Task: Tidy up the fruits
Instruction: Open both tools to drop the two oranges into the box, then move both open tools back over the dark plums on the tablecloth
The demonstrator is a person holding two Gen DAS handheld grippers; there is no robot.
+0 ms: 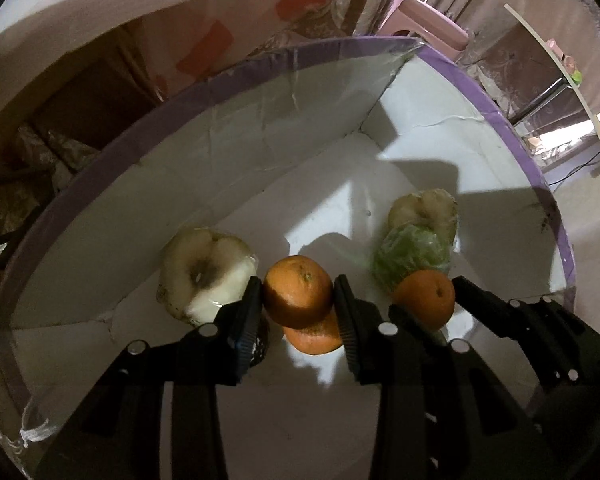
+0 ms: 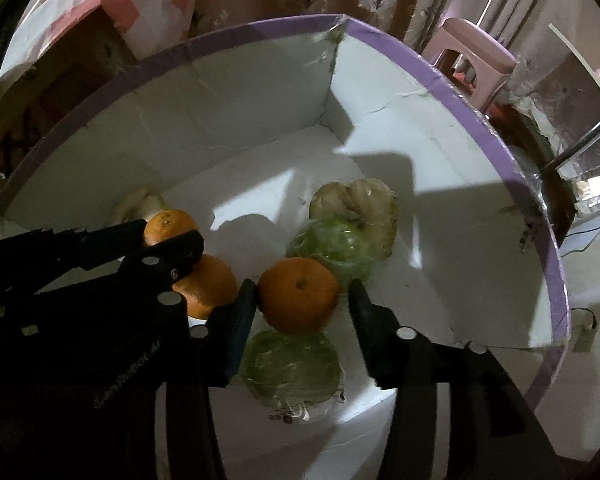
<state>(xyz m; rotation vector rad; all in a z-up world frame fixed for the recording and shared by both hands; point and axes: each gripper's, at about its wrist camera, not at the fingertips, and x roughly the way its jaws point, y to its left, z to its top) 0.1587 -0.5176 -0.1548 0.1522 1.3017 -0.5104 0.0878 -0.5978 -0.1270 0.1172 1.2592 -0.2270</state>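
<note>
L gripper (image 1: 298, 300) fingers clamp an orange (image 1: 298, 286) inside white box (image 1: 440, 92) w/ purple rim, above a 2nd orange (image 1: 316, 338). R gripper (image 2: 302, 300) fingers sit around 3rd orange (image 2: 299, 294), left finger touching, right just off; green wrapped fruit (image 2: 292, 366) below.

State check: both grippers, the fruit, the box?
left gripper, shut on left orange
right gripper, open around right orange
third orange, loose, below left orange
near green fruit, wrapped, loose
pale fruit, wrapped, loose
box, open-topped
</note>
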